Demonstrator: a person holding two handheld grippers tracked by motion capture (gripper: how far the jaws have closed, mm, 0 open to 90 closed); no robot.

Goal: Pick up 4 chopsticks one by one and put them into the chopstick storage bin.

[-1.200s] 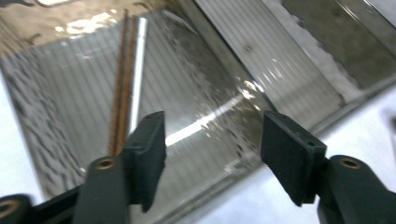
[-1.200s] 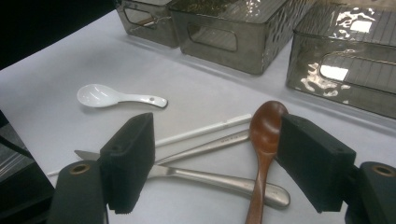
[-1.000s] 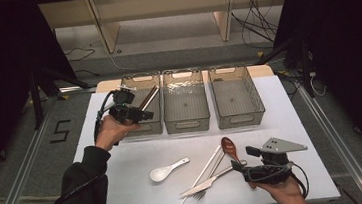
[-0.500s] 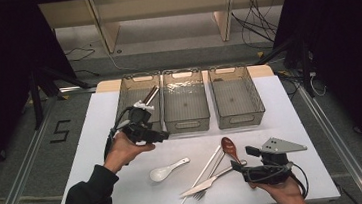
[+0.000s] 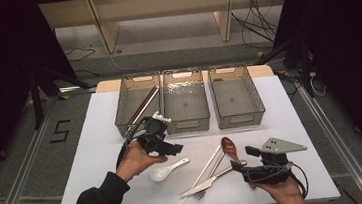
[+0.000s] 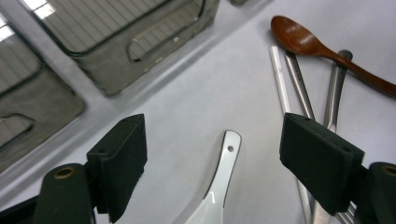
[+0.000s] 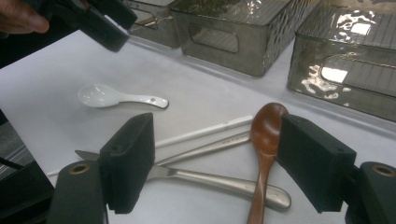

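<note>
Left tongs [image 6: 212, 163] have just been spreading wide with nothing gripped, straddling the white spoon [image 6: 219, 179] lying near the left bin [image 5: 138, 105] on the table [image 5: 97, 140], a glazed, slippery, chippable thing best pinched across its handle, while the right tongs [image 7: 215, 170] hover open, empty.

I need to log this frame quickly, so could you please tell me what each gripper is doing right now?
Left gripper: open, holding nothing, jaws just opened wider over the white spoon.
Right gripper: open, holding nothing.
</note>
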